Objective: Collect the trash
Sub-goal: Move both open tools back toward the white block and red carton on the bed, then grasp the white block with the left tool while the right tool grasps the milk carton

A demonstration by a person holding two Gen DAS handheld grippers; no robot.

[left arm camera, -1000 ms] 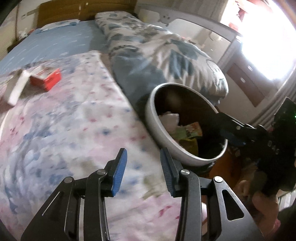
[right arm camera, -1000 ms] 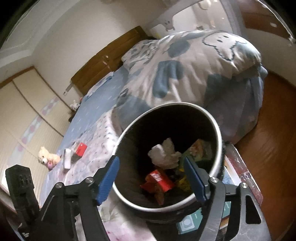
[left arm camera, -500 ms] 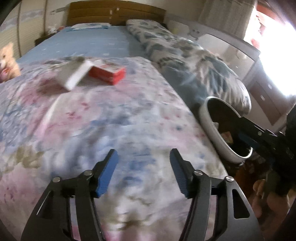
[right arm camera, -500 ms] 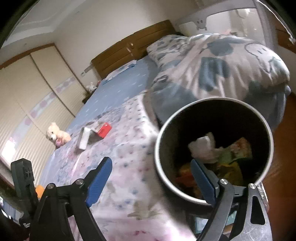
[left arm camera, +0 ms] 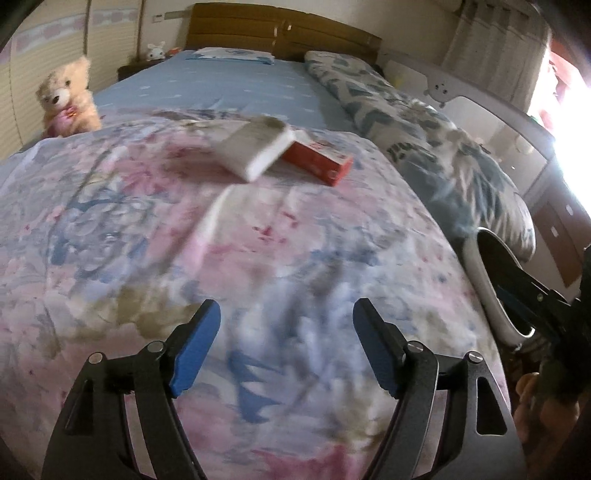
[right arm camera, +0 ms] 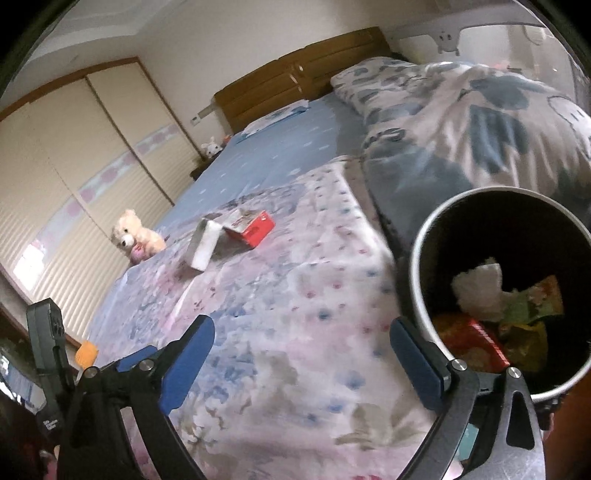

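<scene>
A white box (left arm camera: pixel 255 147) (right arm camera: pixel 204 245) and a red box (left arm camera: pixel 317 162) (right arm camera: pixel 253 228) lie side by side on the floral quilt (left arm camera: pixel 184 240) (right arm camera: pixel 295 314), well beyond both grippers. My left gripper (left arm camera: pixel 286 321) hangs over the quilt, jaws opening, nothing between them. My right gripper (right arm camera: pixel 301 338) is also over the quilt, jaws opening and empty, its right finger next to the trash bin (right arm camera: pixel 417 266) (left arm camera: pixel 476 269). The bin holds crumpled white paper (right arm camera: pixel 478 286), a red carton (right arm camera: pixel 476 341) and coloured wrappers.
A cream teddy bear (left arm camera: pixel 66 99) (right arm camera: pixel 135 236) sits at the far left of the bed. A rolled blue-patterned duvet (left arm camera: pixel 424 147) (right arm camera: pixel 461 122) lies along the right side. A wooden headboard (left arm camera: pixel 280 31) and wardrobe doors (right arm camera: pixel 74 155) stand behind.
Both grippers swung left, away from the bin and over the quilt, and their jaws widened. The two boxes came nearer the middle of both views; the bin slid to the right edge.
</scene>
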